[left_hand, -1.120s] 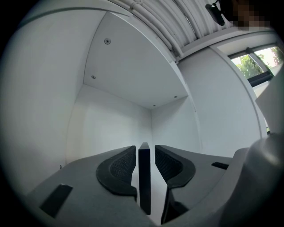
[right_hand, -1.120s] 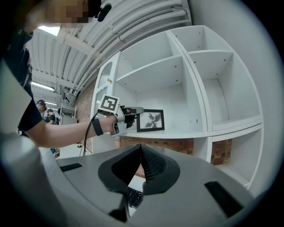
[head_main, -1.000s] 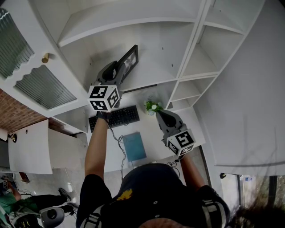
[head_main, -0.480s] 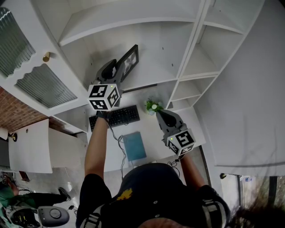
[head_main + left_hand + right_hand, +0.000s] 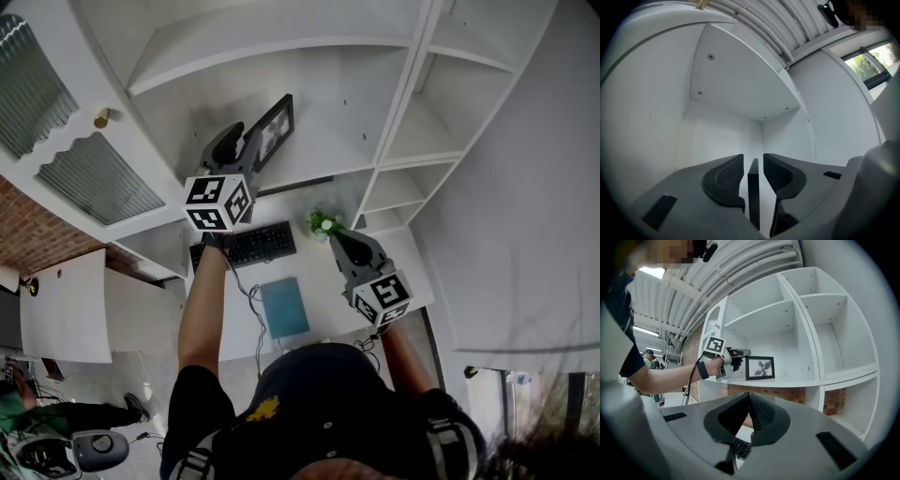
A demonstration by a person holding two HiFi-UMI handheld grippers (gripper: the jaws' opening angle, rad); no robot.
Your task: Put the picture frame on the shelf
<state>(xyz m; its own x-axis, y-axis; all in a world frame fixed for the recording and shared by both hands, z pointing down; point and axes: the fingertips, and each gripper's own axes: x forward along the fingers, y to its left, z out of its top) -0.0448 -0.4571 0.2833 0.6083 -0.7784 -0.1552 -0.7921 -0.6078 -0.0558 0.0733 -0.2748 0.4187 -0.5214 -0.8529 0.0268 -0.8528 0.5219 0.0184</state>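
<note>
From above, the black rectangular picture frame (image 5: 272,128) stands upright on the white shelf (image 5: 319,164). The left tongs (image 5: 753,157) sit slightly open around its thin edge, small gaps both sides. The right tongs (image 5: 749,397) are closed, holding nothing.

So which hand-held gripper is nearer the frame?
Left. The left hand-held gripper is at the shelf, jaws open either side of the frame; the right hand-held gripper hangs lower, shut and empty, well apart from it.
</note>
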